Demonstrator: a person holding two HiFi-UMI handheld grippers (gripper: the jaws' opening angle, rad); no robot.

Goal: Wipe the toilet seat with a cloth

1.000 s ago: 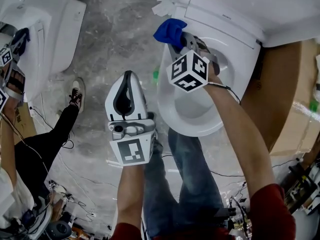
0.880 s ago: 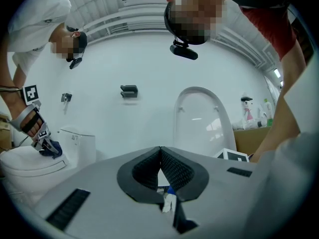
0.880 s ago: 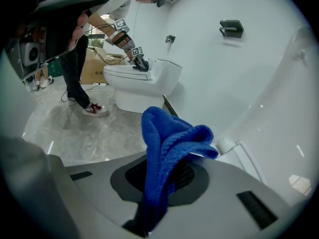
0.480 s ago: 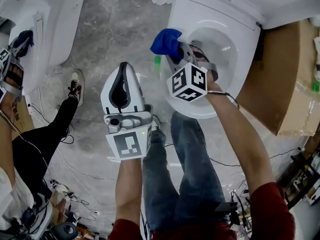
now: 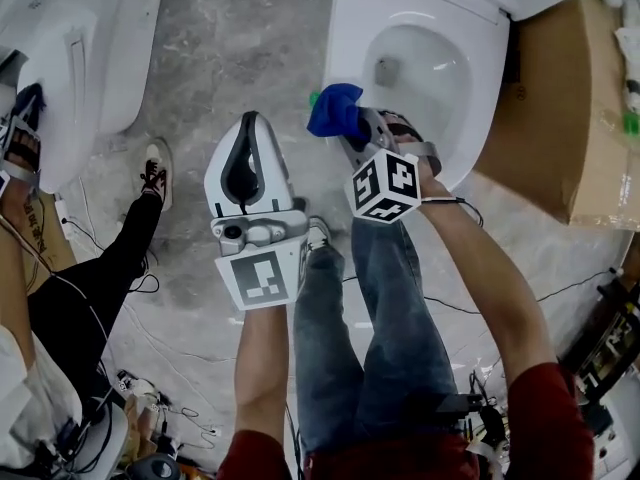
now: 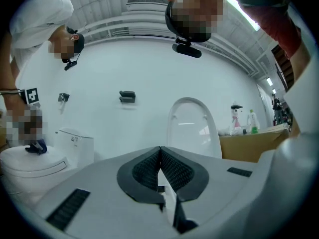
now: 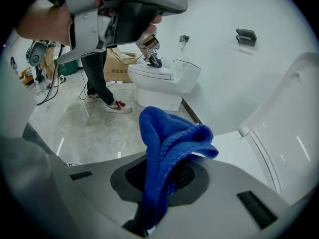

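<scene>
One blue cloth in right gripper

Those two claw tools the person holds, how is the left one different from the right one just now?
The left gripper is shut on nothing; the right gripper is clamped on a blue cloth. The left gripper hangs over the floor, the right gripper at the rim of the toilet. Both carry square black-and-white markers.

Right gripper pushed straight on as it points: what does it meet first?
Likely the toilet seat edge, the held blue cloth touching first; depth is unclear, so it may slip past to the floor.
</scene>
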